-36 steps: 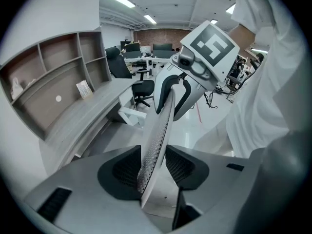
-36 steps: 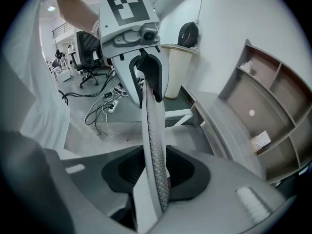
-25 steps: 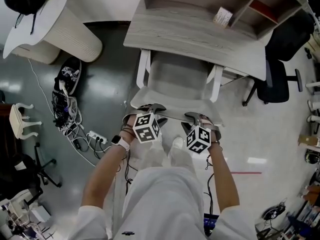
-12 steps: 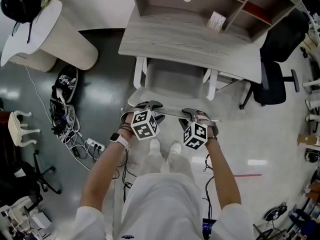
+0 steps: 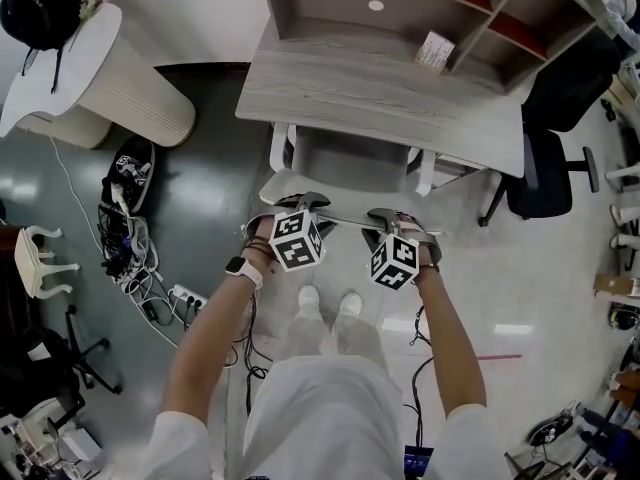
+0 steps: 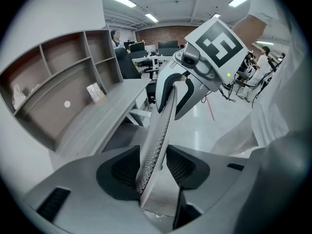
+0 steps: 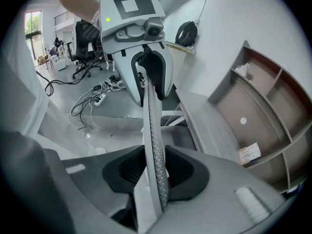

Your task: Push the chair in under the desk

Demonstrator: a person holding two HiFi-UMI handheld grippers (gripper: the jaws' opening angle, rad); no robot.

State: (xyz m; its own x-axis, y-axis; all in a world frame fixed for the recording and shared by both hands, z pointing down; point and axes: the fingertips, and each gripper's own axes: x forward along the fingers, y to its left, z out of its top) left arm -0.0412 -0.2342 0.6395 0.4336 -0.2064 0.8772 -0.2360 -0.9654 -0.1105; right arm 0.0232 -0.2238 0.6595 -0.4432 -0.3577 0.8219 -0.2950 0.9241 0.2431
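Observation:
The white chair (image 5: 345, 163) stands with its seat partly under the grey wooden desk (image 5: 400, 98). Both grippers clamp the thin top edge of its backrest (image 5: 345, 220) from my side. My left gripper (image 5: 300, 206) is shut on the left part of the edge, and the perforated backrest (image 6: 161, 130) runs between its pads (image 6: 124, 169). My right gripper (image 5: 385, 220) is shut on the right part, its jaws having just closed further on the backrest (image 7: 152, 130). In the gripper views the left gripper (image 6: 151, 167) and right gripper (image 7: 156, 172) face each other along the edge.
A black office chair (image 5: 545, 158) stands right of the desk. A white ribbed stand (image 5: 110, 68), shoes (image 5: 135, 158) and a power strip with cables (image 5: 150, 268) lie left. The desk's shelf unit holds a small card (image 5: 435, 50). My feet (image 5: 330, 303) are behind the chair.
Both grippers have moved forward toward the desk with the backrest held. The chair has slid further under the desk, and less of its seat shows.

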